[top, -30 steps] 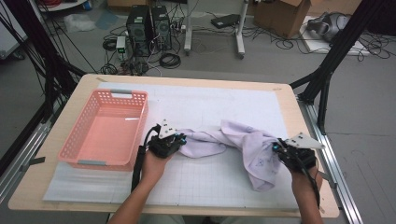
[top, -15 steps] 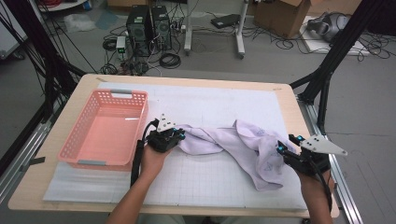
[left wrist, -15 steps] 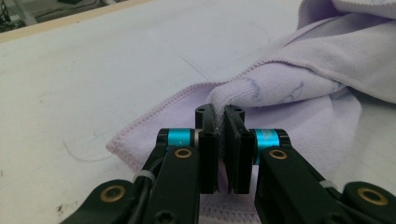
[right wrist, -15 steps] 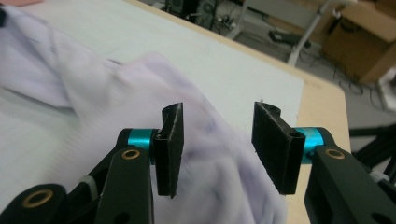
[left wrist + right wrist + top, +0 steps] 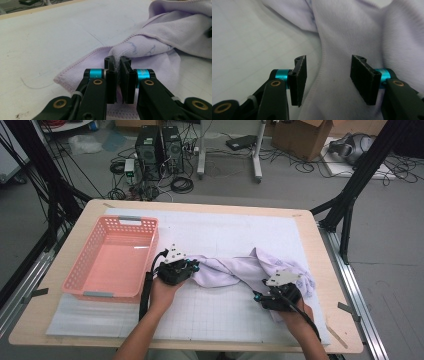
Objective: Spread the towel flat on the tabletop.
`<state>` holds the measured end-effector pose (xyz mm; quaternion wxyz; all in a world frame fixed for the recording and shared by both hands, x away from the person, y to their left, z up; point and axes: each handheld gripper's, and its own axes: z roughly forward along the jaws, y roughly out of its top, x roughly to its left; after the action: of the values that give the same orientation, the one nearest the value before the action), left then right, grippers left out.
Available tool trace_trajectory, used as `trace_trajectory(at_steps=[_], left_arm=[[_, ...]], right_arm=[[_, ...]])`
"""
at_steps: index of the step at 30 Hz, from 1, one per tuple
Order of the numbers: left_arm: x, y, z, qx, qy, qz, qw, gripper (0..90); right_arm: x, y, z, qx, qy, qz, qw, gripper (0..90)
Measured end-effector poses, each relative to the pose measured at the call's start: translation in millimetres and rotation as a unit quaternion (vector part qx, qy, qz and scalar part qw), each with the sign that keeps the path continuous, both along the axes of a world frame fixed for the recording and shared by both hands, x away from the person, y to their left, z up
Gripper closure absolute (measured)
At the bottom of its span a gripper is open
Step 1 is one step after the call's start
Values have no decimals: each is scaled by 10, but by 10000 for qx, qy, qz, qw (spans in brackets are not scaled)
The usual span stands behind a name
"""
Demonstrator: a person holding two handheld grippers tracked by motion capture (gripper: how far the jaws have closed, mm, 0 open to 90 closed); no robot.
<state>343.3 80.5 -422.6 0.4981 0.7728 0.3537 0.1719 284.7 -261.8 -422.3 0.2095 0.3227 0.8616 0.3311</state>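
Note:
A lavender towel (image 5: 235, 270) lies bunched across the white mat (image 5: 225, 227). My left gripper (image 5: 192, 267) is at its left end. In the left gripper view this gripper (image 5: 117, 62) is shut on a raised fold of the towel (image 5: 170, 32). My right gripper (image 5: 256, 296) sits at the near edge of the towel's right part. Its jaws have just been opening. In the right gripper view this gripper (image 5: 329, 60) stands open, with a ridge of towel (image 5: 347, 30) lying between the pads (image 5: 299, 75), which do not press on it.
A pink plastic basket (image 5: 102, 294) stands empty at the left of the mat, close to my left hand. The wooden table edge (image 5: 200, 206) runs along the back. Computers and cables lie on the floor beyond.
My right gripper has moved left along the towel's near edge, and its jaws have opened and let go of the towel's right end. The left gripper has stayed put, still shut on the towel.

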Motion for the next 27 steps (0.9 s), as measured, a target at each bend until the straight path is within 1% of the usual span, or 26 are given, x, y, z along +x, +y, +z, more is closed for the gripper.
trace_trajectory(at_steps=[1,2,4,5,7,8,9,10,11,12,13,14,15,16,17,18,19,20,21,22,23,25,26,27], left_arm=[[2,3,0,-6,-4,26,10000,841],[7,11,3,-1,-9,12,10000,841],[14,16,1,-40,-29,57,10000,841],[21,19,-2,-63,-28,56,10000,841],[32,22,-10,-89,-16,78,9999,842],[34,20,-14,-115,-4,99,9999,842],[36,20,-17,-135,4,105,9999,841],[37,20,-16,-158,-7,125,9998,841],[39,22,-15,-176,-16,130,9998,842],[40,26,-12,-173,-27,132,9998,842],[41,31,-11,-161,-38,154,9997,841],[45,37,-11,-169,-42,169,9997,842],[48,45,-13,-176,-29,179,9997,841],[55,52,-16,-181,-21,196,9996,841],[58,55,-19,-203,-5,219,9996,841],[64,59,-21,-198,-7,215,9996,841],[65,56,-23,-209,-15,236,9995,841],[66,52,-23,-231,-17,240,9994,831],[64,47,-22,-234,-22,266,9994,810],[66,42,-25,-253,-23,288,9993,787],[71,38,-29,-278,-3,287,9992,780],[79,31,-40,-251,-1,304,9992,773],[82,33,-43,-235,16,300,9993,782],[85,34,-46,-228,15,295,9993,783]], right_arm=[[85,59,-99,-68,66,-25,10000,460],[85,59,-99,-68,66,-25,10000,460],[141,126,-158,-236,116,12,9997,478],[149,148,-161,-273,119,37,9995,494],[181,133,-157,-123,333,170,9992,646],[178,136,-154,-46,448,233,9987,753],[168,152,-150,-24,498,321,9982,844],[168,152,-150,-24,498,321,9982,844],[153,183,-131,-35,584,447,9973,870],[153,183,-131,-35,584,447,9973,870],[166,181,-117,172,724,644,9951,872],[162,188,-88,316,768,778,9935,873],[158,196,-42,427,711,889,9926,873],[157,197,24,534,631,933,9922,873],[188,172,183,711,399,914,9925,873],[188,172,183,711,399,914,9925,873],[222,147,257,723,280,847,9934,873],[306,71,375,732,89,627,9953,874],[306,71,375,732,89,627,9953,874],[407,-32,472,792,-103,331,9963,874],[460,-88,516,809,-175,180,9964,874],[566,-194,570,827,-210,-82,9963,874],[603,-230,582,774,-219,-192,9966,874],[631,-264,589,730,-284,-277,9965,874]])
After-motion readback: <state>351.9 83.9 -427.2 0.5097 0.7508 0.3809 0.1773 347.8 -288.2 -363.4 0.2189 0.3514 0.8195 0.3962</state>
